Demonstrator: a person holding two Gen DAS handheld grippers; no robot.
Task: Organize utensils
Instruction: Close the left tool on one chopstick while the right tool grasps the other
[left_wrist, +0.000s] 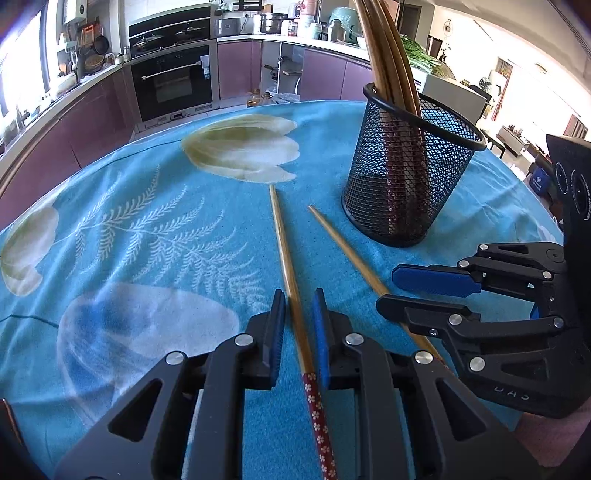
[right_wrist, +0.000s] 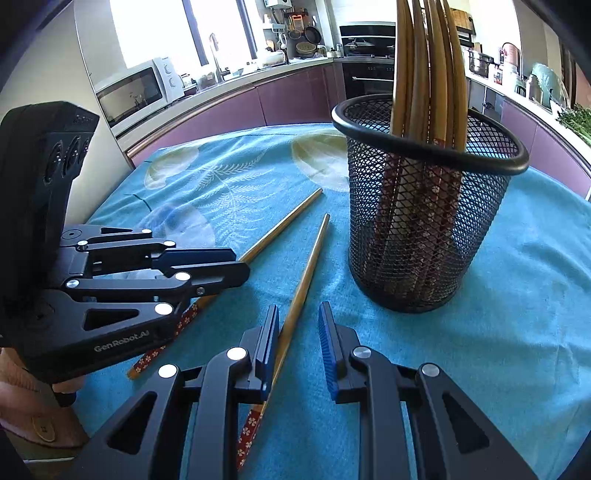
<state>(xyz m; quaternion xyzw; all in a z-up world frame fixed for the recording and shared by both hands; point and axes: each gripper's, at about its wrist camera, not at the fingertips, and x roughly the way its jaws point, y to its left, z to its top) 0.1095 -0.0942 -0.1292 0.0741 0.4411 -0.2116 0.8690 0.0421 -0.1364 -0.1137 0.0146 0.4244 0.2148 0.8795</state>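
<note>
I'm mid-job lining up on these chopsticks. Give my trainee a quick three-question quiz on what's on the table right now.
1. How many loose chopsticks lie on the tablecloth?
2. True or false: the mesh cup stands empty.
3. Which end of the chopstick between the left tongs points away from them? A: the red flowered end. B: the plain tapered tip.
Key: 1: two. 2: false, it holds chopsticks. 3: B.
</note>
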